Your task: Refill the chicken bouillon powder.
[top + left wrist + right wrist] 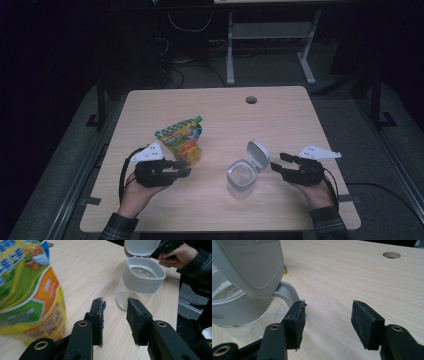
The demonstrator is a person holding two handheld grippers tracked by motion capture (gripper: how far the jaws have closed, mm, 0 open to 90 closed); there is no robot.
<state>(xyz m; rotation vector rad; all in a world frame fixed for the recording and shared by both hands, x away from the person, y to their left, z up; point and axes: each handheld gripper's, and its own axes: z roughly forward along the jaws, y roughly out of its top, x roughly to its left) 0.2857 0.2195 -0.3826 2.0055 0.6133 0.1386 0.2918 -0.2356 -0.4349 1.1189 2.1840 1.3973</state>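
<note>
A colourful green, yellow and orange snack pouch [182, 140] stands upright on the wooden table [225, 115], left of centre. My left gripper [186, 168] is just in front of it, open, with nothing between its fingers. In the left gripper view the pouch [27, 290] fills the left side, beside the left gripper [115, 303]. A clear container [241, 177] with a grey rim stands right of centre, its hinged lid [258, 154] flipped up. My right gripper [278, 161] is open just right of the lid. In the right gripper view, the right gripper [328, 305] has its left pad [295, 320] close to the lid's hinge.
A round cable hole [251, 99] sits near the table's far edge. Bare wood lies between the pouch and the container. Beyond the table are dark floor, cables and a white desk frame [230, 50]. The other hand [175, 255] shows behind the container in the left gripper view.
</note>
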